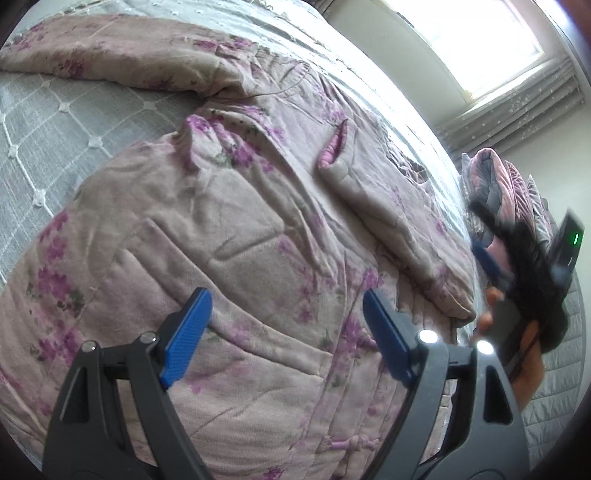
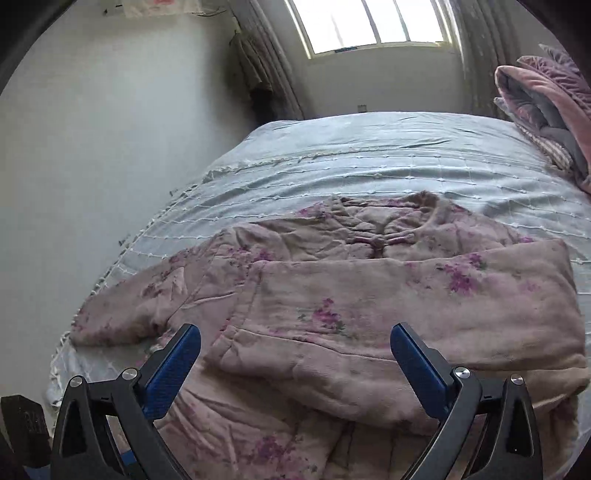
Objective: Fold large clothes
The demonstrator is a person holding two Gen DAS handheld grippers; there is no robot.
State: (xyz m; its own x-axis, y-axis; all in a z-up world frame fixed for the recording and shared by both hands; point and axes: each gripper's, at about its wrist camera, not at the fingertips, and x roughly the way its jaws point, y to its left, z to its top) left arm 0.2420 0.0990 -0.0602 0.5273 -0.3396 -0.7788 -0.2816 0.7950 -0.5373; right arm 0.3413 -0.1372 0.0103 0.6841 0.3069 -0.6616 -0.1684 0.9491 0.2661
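Note:
A padded pink jacket with purple flowers (image 1: 236, 229) lies flat on the bed, and it also shows in the right wrist view (image 2: 369, 314). One sleeve (image 2: 424, 317) is folded across its body; the other sleeve (image 1: 110, 62) stretches out over the cover. My left gripper (image 1: 284, 299) is open and empty, just above the jacket's lower part. My right gripper (image 2: 295, 336) is open and empty, above the near edge of the folded sleeve. The right gripper (image 1: 491, 262) also shows blurred at the right edge of the left wrist view.
The bed has a grey-blue quilted cover (image 2: 369, 155). A pile of folded pink and grey bedding (image 2: 546, 110) sits at its far right corner. A window (image 2: 369, 26) and curtains are behind the bed. A white wall (image 2: 92, 147) runs along the left.

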